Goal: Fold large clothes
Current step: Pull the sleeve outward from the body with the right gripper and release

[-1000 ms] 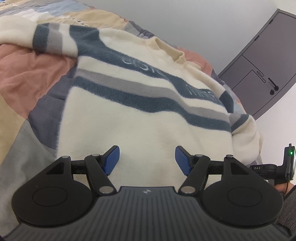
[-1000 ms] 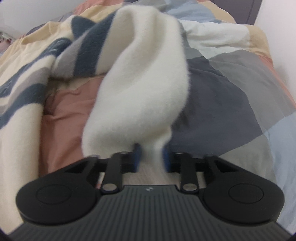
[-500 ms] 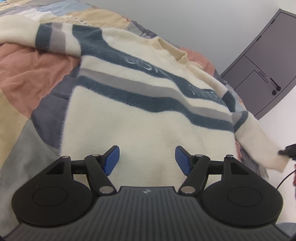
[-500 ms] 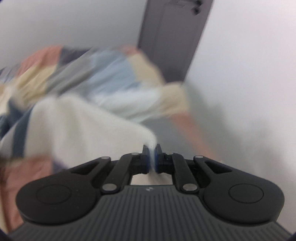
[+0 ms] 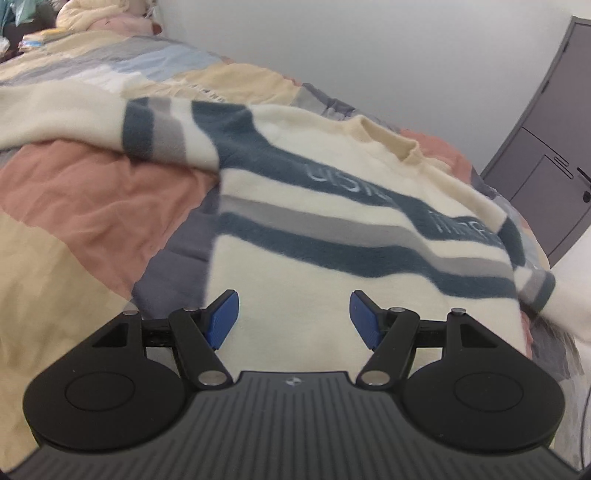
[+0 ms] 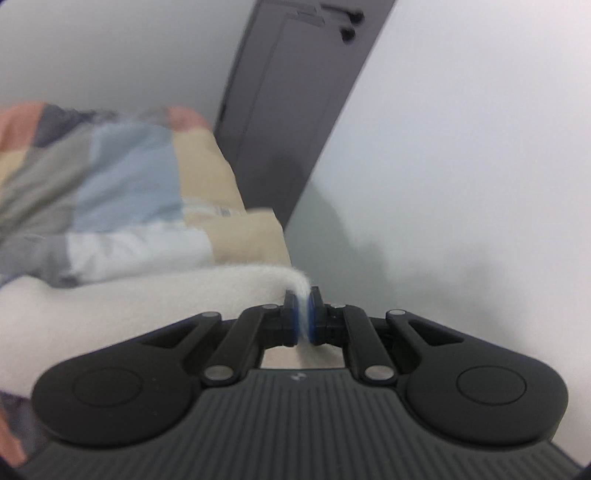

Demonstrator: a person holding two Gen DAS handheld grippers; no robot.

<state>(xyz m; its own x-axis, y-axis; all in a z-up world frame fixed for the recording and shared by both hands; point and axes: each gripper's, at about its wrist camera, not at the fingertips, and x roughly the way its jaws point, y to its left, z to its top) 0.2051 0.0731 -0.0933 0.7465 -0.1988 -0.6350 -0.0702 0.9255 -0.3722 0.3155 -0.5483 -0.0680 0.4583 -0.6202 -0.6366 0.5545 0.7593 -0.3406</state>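
Observation:
A cream sweater with dark blue and grey stripes lies front-up on the bed, collar toward the wall. Its left sleeve stretches out to the far left. My left gripper is open and empty, hovering over the sweater's lower body near the hem. My right gripper is shut on the cream cuff of the sweater's right sleeve and holds it pulled out sideways past the bed's edge. The sleeve also shows at the right edge of the left wrist view.
A patchwork quilt of pink, tan, grey and blue covers the bed. A grey door stands to the right. White walls lie behind the bed and close to my right gripper. Piled items sit at the far left.
My right gripper has closed tighter on the sleeve and swung it out to the right, from bunched over the quilt to stretched toward the wall. My left gripper has drawn back slightly and stays open.

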